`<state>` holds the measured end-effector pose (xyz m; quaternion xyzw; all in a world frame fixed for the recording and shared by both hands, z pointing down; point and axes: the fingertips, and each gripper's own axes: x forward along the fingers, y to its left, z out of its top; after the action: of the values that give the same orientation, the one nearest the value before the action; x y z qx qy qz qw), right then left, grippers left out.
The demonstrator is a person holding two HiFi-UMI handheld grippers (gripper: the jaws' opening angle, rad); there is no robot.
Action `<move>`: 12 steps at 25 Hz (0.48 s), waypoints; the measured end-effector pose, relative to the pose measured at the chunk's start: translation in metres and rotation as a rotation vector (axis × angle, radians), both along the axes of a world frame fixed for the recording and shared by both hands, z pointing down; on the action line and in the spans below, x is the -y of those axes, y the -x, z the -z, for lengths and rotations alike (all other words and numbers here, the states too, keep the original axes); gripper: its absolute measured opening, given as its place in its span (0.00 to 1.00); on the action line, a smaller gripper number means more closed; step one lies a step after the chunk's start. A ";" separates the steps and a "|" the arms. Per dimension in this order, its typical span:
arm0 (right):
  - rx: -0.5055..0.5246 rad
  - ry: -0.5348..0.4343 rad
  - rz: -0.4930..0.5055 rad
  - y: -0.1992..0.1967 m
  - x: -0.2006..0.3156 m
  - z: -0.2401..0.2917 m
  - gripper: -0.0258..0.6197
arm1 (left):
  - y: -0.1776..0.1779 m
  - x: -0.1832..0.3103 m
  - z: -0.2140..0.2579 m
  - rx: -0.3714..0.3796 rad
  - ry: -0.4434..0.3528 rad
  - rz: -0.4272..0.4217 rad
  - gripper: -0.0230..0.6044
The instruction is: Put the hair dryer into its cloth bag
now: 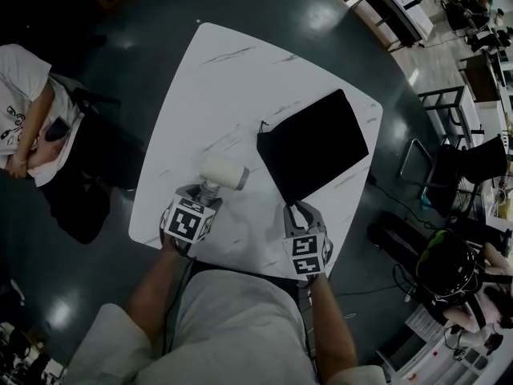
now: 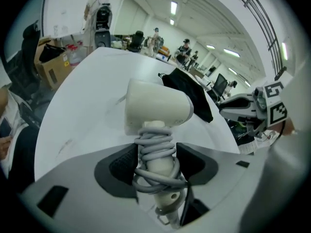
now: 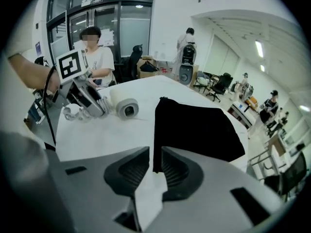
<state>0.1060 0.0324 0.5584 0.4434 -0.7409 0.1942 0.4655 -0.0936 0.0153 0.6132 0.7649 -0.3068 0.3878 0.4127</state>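
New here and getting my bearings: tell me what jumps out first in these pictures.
A cream hair dryer lies near the white table's front edge, its cord-wrapped handle gripped by the left gripper. Beside it lies a flat black cloth bag, its near corner between the right gripper's open jaws.

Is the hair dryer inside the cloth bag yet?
No, the hair dryer lies out on the white table, apart from the flat black cloth bag beside it.

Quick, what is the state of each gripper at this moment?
Left gripper: closed on the hair dryer, at its handle.
Right gripper: open, a corner of the black bag between its jaws.
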 end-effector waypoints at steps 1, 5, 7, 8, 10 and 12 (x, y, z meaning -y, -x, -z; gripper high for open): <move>-0.025 0.003 0.014 -0.002 0.000 -0.005 0.16 | 0.000 -0.001 0.000 -0.015 0.006 0.015 0.44; -0.129 0.017 0.090 -0.006 -0.007 -0.034 0.17 | 0.002 -0.014 -0.011 -0.041 0.003 0.052 0.44; -0.168 0.028 0.129 -0.003 -0.009 -0.045 0.17 | 0.004 -0.016 -0.011 -0.051 -0.001 0.070 0.44; -0.187 0.030 0.148 -0.002 -0.009 -0.048 0.17 | 0.006 -0.016 -0.009 -0.059 -0.001 0.078 0.44; -0.226 0.038 0.185 0.000 -0.009 -0.053 0.17 | 0.008 -0.018 -0.007 -0.080 0.005 0.096 0.43; -0.247 0.055 0.209 0.001 -0.009 -0.058 0.17 | 0.012 -0.021 -0.006 -0.095 0.010 0.112 0.43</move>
<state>0.1049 0.0412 0.6165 0.3714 -0.7145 0.1089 0.5829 -0.1052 0.0363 0.6188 0.7621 -0.3274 0.3287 0.4516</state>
